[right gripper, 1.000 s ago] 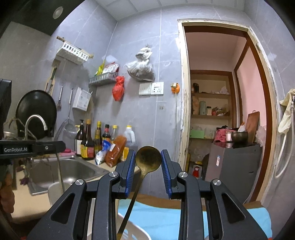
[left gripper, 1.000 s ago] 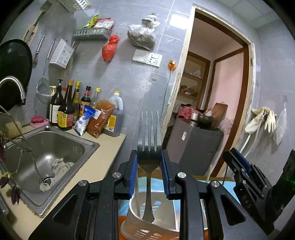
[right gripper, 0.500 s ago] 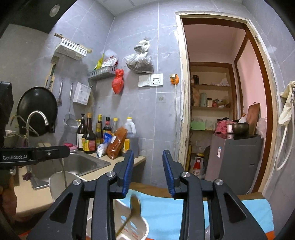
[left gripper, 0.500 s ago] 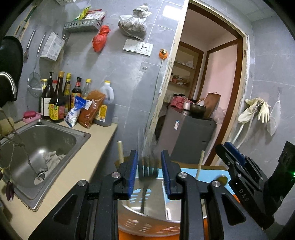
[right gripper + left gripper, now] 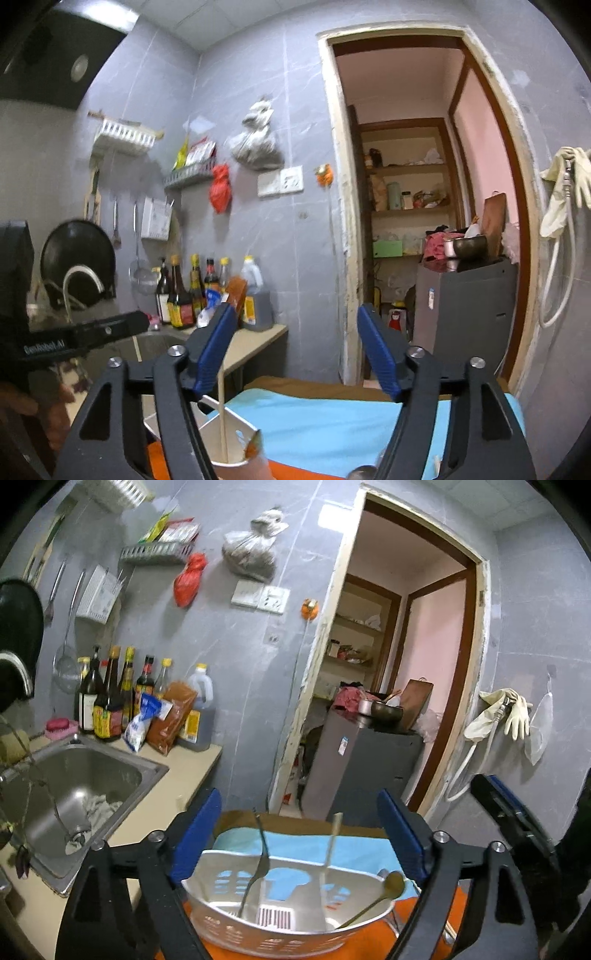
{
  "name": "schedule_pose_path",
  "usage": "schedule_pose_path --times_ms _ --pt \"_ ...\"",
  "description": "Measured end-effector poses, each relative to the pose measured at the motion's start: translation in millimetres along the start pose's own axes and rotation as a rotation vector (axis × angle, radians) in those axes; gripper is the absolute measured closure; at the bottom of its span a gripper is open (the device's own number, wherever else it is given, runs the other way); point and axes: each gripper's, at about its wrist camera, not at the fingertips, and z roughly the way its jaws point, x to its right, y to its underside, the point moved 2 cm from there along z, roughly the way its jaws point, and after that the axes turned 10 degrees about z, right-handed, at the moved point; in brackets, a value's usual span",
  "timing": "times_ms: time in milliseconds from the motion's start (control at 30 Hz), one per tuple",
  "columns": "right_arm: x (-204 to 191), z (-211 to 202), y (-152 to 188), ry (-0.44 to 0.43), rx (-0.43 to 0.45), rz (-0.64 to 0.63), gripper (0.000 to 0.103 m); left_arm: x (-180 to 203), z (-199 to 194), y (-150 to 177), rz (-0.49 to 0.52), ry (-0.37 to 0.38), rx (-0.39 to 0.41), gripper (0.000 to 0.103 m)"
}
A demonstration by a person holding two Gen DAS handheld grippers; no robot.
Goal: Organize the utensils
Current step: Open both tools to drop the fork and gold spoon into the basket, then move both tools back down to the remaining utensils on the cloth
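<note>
A white perforated holder [image 5: 288, 919] stands on a blue cloth [image 5: 295, 849]. In it a metal fork [image 5: 258, 860] stands tines up, a pale chopstick [image 5: 330, 845] is upright, and a brass spoon [image 5: 384, 890] leans to the right. My left gripper [image 5: 301, 830] hangs above and behind the holder; its jaws are opening wide with nothing between them. My right gripper [image 5: 295, 350] is also opening and holds nothing. The holder [image 5: 229, 435] and chopstick [image 5: 221, 417] sit low beside its left finger. It shows at the right in the left wrist view [image 5: 509, 830].
A steel sink [image 5: 85, 786] and a counter with sauce bottles [image 5: 110, 701] lie to the left. A grey cabinet [image 5: 362, 764] stands in the doorway ahead. Orange cloth [image 5: 369, 938] lies under the holder. Rubber gloves [image 5: 506, 712] hang on the right wall.
Both grippers opened. The fork left the left jaws and the spoon left the right jaws; both now rest in the white holder. Both grippers drew back and rose.
</note>
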Motion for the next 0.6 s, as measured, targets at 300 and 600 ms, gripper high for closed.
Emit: schedule_pose_path --times_ms 300,600 --pt "53 -53 -28 0.078 0.002 0.031 0.0 67 -4 -7 0.057 0.016 0.039 0.005" --pt "116 -82 -25 0.176 -0.077 0.032 0.0 134 16 14 0.104 0.107 -0.03 0.004"
